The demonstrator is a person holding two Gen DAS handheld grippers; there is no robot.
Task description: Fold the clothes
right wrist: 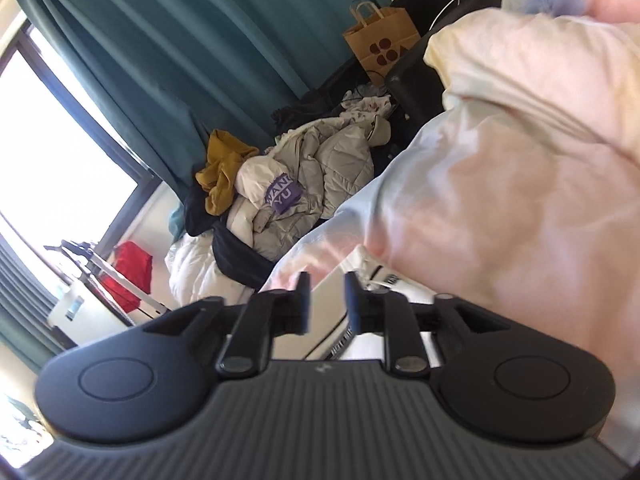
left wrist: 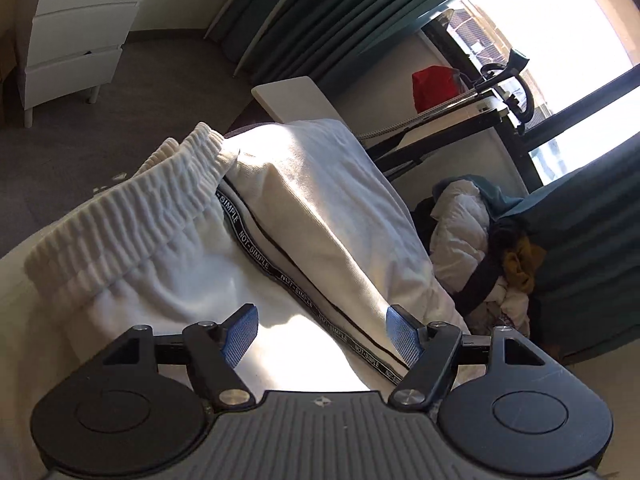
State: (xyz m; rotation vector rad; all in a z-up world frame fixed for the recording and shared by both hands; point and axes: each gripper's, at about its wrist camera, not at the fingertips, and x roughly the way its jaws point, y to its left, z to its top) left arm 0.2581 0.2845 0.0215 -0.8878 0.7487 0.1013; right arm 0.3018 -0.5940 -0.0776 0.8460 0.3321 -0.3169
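White sweatpants (left wrist: 168, 240) with a ribbed elastic waistband (left wrist: 132, 208) and a black "NOT-SIMPLE" side stripe (left wrist: 280, 268) lie on the bed, one leg folded over (left wrist: 320, 200). My left gripper (left wrist: 322, 332) is open just above the pants, its blue pads (left wrist: 240, 332) either side of the stripe, holding nothing. My right gripper (right wrist: 327, 300) is partly open and empty, its fingers (right wrist: 352, 300) low over a white edge of the pants (right wrist: 372, 264) by the pale pink duvet (right wrist: 500, 180).
A heap of jackets and clothes (right wrist: 296, 184) lies on the floor by the teal curtains (right wrist: 180, 40). A paper bag (right wrist: 380, 48), a red bag (left wrist: 434, 88), a white drawer unit (left wrist: 76, 32) and a black-framed stand (left wrist: 460, 116) by the window surround the bed.
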